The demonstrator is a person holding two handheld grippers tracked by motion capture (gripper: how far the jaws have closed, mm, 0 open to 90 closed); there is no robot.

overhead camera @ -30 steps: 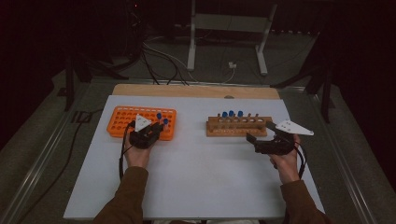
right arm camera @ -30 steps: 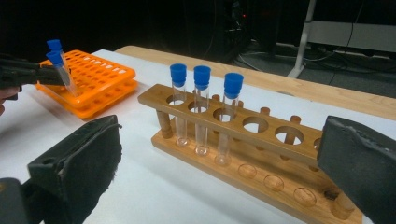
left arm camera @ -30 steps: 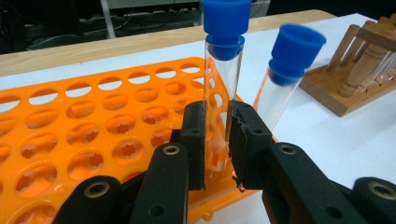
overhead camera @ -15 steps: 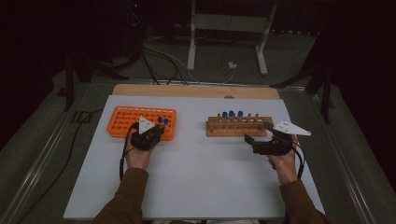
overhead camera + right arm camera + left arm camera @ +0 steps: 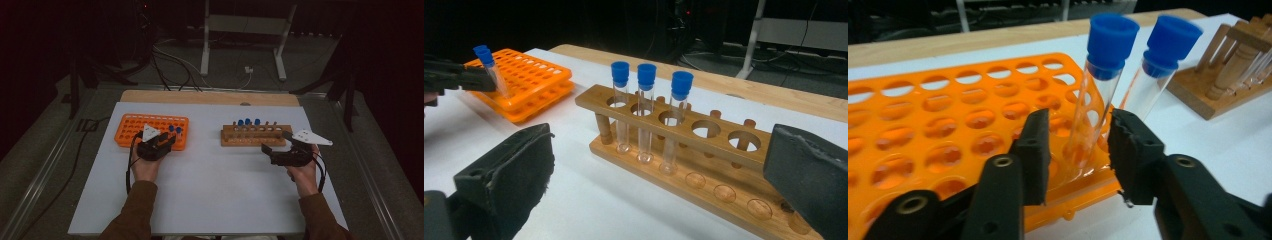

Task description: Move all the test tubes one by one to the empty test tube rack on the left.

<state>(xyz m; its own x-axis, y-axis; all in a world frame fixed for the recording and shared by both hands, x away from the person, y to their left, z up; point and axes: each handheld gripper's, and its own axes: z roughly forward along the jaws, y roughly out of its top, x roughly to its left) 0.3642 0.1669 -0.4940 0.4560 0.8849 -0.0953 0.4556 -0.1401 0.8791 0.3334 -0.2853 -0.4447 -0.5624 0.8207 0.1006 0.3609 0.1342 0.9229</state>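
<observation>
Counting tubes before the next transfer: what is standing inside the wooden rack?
Three blue-capped test tubes stand in the wooden rack, its other front holes empty. The back row's holes are mostly hidden.

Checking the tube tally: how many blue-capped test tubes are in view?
5. Three clear glass blue-capped tubes stand in the wooden rack. Two stand at the orange plastic rack's corner: between the left tongs beside it.
</observation>
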